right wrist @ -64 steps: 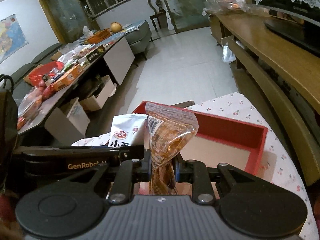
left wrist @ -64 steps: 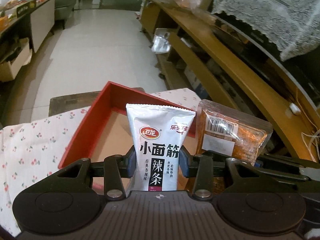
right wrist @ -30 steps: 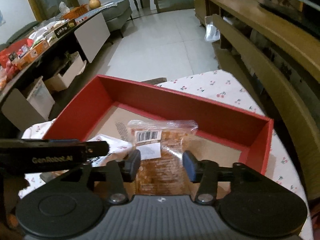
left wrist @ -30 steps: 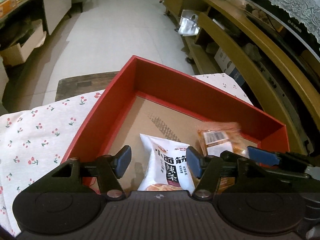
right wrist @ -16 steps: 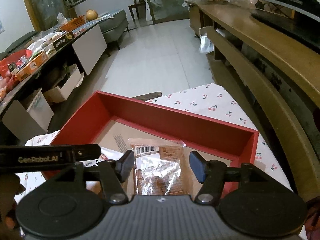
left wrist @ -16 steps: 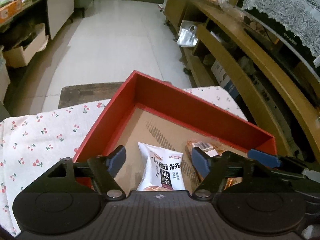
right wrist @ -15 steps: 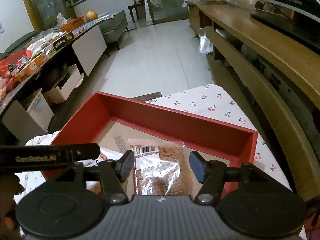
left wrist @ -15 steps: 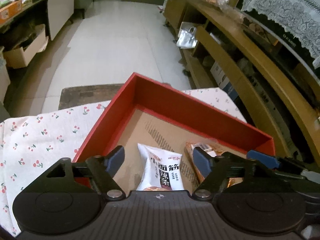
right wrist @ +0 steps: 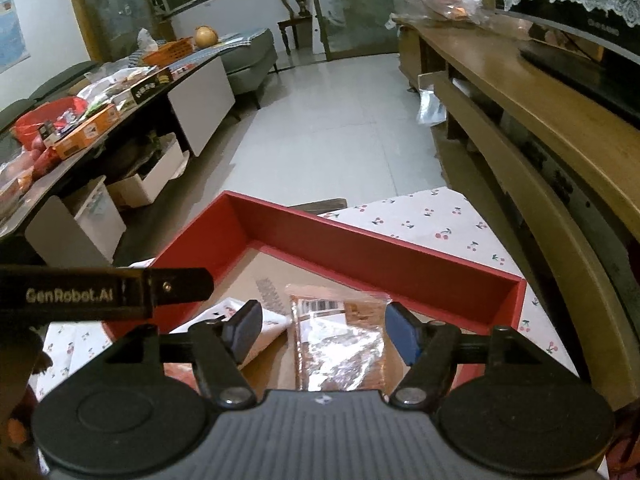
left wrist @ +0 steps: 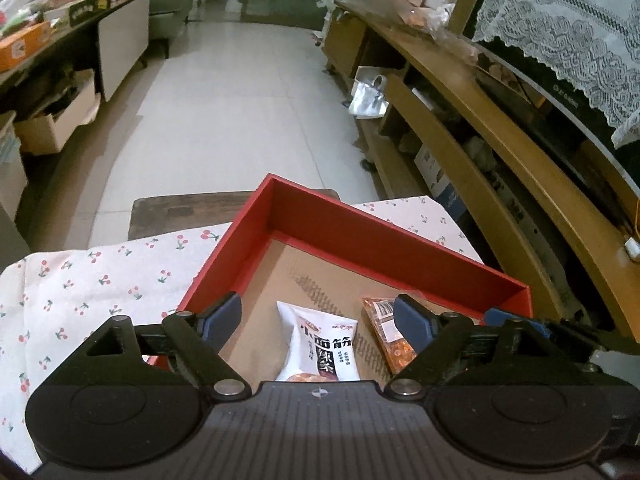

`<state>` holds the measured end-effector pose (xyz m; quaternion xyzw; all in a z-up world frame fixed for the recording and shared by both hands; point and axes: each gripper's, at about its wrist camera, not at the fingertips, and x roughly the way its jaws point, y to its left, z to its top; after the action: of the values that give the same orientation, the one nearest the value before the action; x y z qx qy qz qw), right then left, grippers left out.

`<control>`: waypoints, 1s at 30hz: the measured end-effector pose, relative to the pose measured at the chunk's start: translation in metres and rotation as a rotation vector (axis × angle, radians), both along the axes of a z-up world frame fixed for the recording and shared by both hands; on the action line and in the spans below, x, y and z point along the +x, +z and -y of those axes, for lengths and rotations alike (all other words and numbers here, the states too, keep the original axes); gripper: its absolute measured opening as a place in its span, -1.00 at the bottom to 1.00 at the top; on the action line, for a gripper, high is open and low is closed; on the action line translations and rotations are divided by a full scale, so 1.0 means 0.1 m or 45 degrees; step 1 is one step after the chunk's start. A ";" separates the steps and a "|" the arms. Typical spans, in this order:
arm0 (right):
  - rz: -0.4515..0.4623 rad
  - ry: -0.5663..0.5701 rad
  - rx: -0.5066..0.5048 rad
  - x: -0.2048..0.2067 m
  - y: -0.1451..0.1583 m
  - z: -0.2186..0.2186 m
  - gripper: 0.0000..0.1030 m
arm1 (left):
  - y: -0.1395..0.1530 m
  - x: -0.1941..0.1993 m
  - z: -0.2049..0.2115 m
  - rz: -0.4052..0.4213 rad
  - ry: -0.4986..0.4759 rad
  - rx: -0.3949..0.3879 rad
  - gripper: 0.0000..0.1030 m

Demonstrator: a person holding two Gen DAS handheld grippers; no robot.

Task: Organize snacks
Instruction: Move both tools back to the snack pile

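Drop-off step looks done: the white packet and the orange packet lie flat in the red box on the worktop. Left claw and right claw have just been opening, nothing gripped (packets sit loose below). Next, probably fetch more snacks.
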<state>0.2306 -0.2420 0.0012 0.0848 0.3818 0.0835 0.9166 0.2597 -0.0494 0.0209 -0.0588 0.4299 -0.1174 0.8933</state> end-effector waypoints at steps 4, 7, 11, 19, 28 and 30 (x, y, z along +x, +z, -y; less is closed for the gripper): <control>-0.007 -0.002 0.003 -0.09 0.04 -0.02 0.57 | 0.01 -0.09 -0.06 -0.015 0.002 0.005 0.70; -0.014 0.006 -0.001 -0.17 0.07 -0.04 0.57 | 0.01 -0.18 -0.13 -0.028 0.008 0.004 0.71; -0.014 0.010 0.018 -0.32 0.11 -0.05 0.57 | 0.04 -0.33 -0.29 -0.050 0.022 -0.016 0.71; -0.063 0.073 0.053 -0.68 0.11 -0.21 0.57 | 0.01 -0.64 -0.66 -0.101 0.072 -0.017 0.72; -0.111 0.284 0.067 -1.03 0.08 -0.69 0.59 | -0.21 -0.84 -1.07 -0.209 0.103 0.042 0.73; -0.133 0.323 0.054 -1.05 0.03 -0.80 0.59 | -0.24 -0.90 -1.17 -0.225 0.120 0.047 0.73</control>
<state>0.1260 -0.1619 0.0042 0.0595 0.4347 0.2025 0.8755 0.1695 0.0675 -0.0035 -0.0727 0.5059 -0.0617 0.8573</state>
